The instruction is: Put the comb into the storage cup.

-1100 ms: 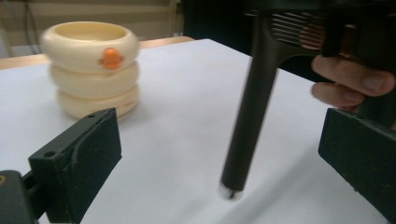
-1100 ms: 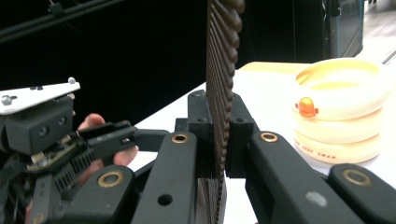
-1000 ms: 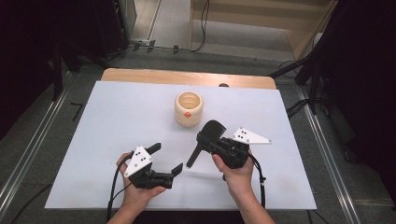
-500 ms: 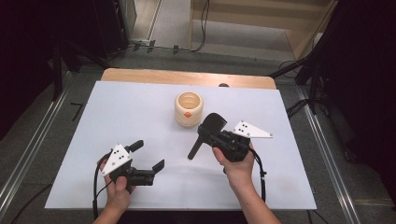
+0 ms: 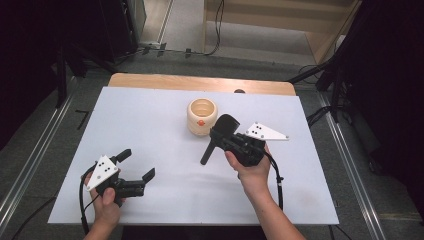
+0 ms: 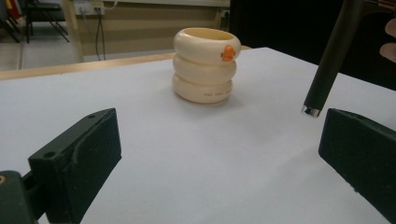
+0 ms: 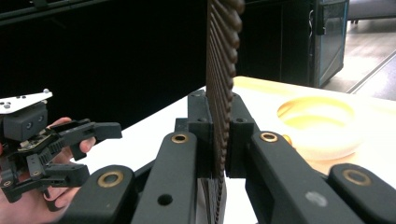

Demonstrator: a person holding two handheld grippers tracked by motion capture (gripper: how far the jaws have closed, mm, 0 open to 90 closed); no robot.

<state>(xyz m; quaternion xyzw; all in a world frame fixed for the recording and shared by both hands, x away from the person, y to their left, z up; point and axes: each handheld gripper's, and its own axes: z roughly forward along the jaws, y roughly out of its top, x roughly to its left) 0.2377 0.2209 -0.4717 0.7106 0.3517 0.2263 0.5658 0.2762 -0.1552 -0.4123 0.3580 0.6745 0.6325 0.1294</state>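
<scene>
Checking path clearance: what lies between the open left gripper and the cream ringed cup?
Bare white table. The left gripper view shows nothing between the left gripper and the cup; the black tool's handle hangs off to one side.

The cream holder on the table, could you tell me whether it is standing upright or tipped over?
Upright. The cream holder rests flat on its base on the white table, and its open mouth faces up in the high view.

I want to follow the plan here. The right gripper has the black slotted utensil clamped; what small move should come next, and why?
Probably swing the black utensil toward the cream holder and tip its handle end down over the opening. The right gripper grips it beside the holder, and the left gripper is open and well away.
</scene>
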